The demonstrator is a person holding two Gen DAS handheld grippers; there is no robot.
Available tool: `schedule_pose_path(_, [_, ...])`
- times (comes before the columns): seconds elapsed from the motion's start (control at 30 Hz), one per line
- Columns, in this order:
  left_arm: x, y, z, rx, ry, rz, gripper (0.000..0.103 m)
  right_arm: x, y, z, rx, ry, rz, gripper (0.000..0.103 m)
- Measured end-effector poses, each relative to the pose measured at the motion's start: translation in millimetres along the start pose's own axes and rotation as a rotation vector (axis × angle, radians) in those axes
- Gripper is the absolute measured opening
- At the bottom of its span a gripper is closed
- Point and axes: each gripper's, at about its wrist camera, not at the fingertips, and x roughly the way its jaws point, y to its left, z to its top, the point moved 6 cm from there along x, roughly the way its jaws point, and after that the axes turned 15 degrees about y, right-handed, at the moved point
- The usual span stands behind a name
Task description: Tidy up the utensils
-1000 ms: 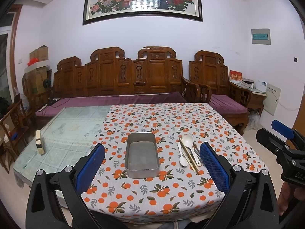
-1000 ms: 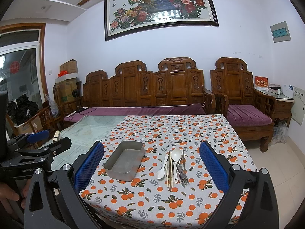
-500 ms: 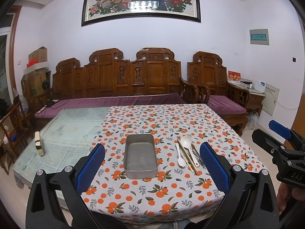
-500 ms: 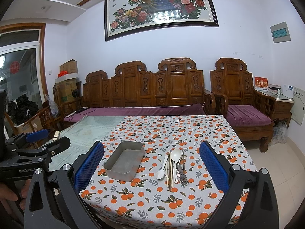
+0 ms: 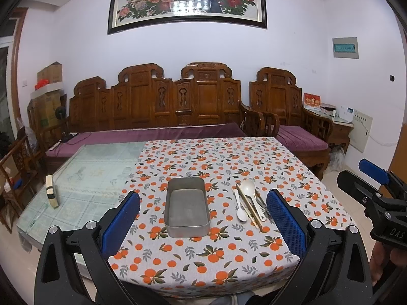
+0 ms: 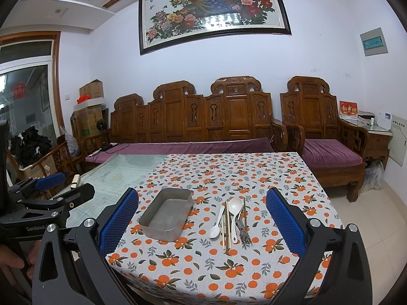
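While the utensils [image 6: 232, 222] lie bunched in a loose bundle on the orange-print tablecloth [image 6: 229, 172], just to the right of the empty metal tin [image 6: 166, 214], we have nothing picked up yet; in the pile we make out a large white spoon [image 6: 234, 207], a small white spoon [image 6: 215, 228], a pair of chopsticks [image 6: 227, 226] and a metal fork [image 6: 244, 233]. Our left gripper [image 5: 203, 225] hangs well back from the table edge with its blue pads spread wide on nothing, and our right gripper [image 6: 202, 225] sits the same way, wide apart and empty. The risk, as we judge it: the pieces overlap and touch, so a pinch on one could drag its neighbours, or the thin chopsticks could slip out flat against the cloth, and the cloth itself could bunch up. Their long axes run roughly away from us toward the wooden bench [image 6: 203, 117], near parallel with the tin's long side, the big spoon's bowl at the far end, the small spoon's bowl and the fork's tines nearest us
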Motion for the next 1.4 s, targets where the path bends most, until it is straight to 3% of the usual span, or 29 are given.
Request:
schedule_pose_path(0.43, [30.4, 0.2, -6.7, 0.015, 0.072, -0.028, 0.096, 15.3, -10.7, -9.5, 0.015, 0.029, 0.035, 0.1])
schedule_pose_path(0.8, [84.1, 2.2, -16.0, 0.03, 0.153, -0.045, 0.096, 64.7, -30.1, -23.3, 0.009, 0.096, 0.035, 0.1])
schedule_pose_path(1.07, [124.1, 5.5, -18.7, 0.039, 0.206, -0.057, 0.096, 119.2, -55.4, -36.5, 0.03, 0.199, 0.015, 0.084])
schedule_pose_path(1.4, [167.6, -18.8, -9.1, 0.1, 0.267, -0.127, 0.096, 173.5, -96.0, -6.1, 0.067, 0.284, 0.0, 0.077])
